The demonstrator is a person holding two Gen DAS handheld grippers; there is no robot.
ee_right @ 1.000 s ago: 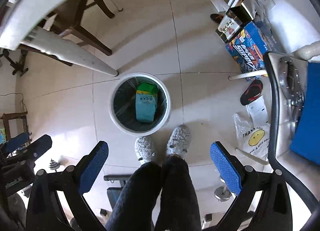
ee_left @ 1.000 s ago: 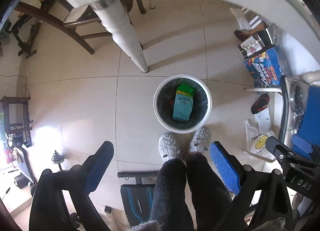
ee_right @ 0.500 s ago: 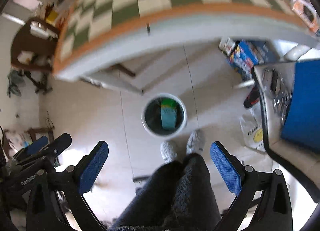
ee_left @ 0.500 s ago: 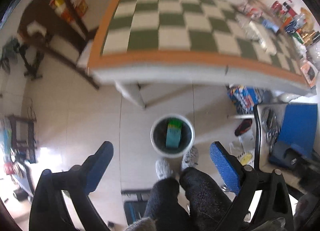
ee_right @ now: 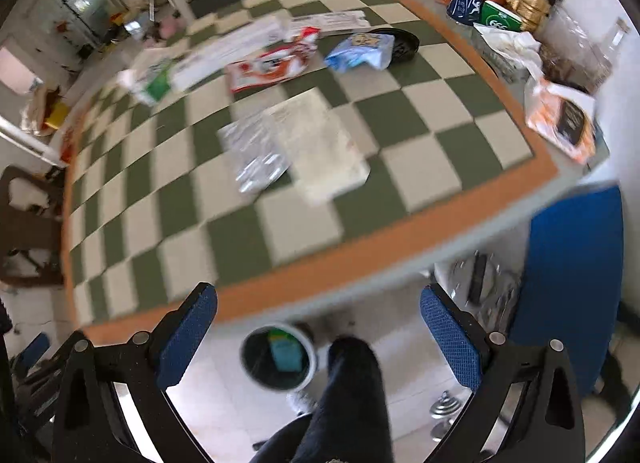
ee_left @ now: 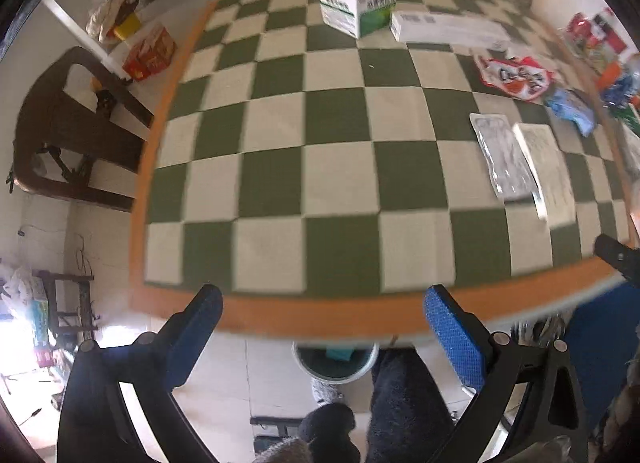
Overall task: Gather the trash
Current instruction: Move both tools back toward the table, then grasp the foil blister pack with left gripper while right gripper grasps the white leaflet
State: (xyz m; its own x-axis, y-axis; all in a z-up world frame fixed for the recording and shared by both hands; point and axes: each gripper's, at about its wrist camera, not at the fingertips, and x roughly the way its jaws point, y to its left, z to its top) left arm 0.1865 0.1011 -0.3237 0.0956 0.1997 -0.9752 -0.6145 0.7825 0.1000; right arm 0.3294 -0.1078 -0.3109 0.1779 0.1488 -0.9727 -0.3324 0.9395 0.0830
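Observation:
A white trash bin (ee_left: 335, 365) with a teal carton (ee_right: 285, 353) inside stands on the floor under the table edge; it also shows in the right wrist view (ee_right: 278, 359). On the checkered table (ee_left: 320, 151) lie a clear plastic wrapper (ee_left: 505, 155), a white packet (ee_right: 320, 149), a red snack bag (ee_right: 272, 65), a light blue bag (ee_right: 358, 51) and a green-white box (ee_left: 356, 9). My left gripper (ee_left: 322, 327) is open and empty above the table's near edge. My right gripper (ee_right: 318, 327) is open and empty, too.
A dark wooden chair (ee_left: 76, 131) stands left of the table. A blue chair (ee_right: 576, 275) stands at the right. Bottles, cans and packets (ee_right: 500, 3) crowd the table's far right edge. The person's legs (ee_right: 344, 403) are below, beside the bin.
Both grippers have risen from looking down at the bin to above the table edge, so the tabletop and its litter now fill both views. Both stay open.

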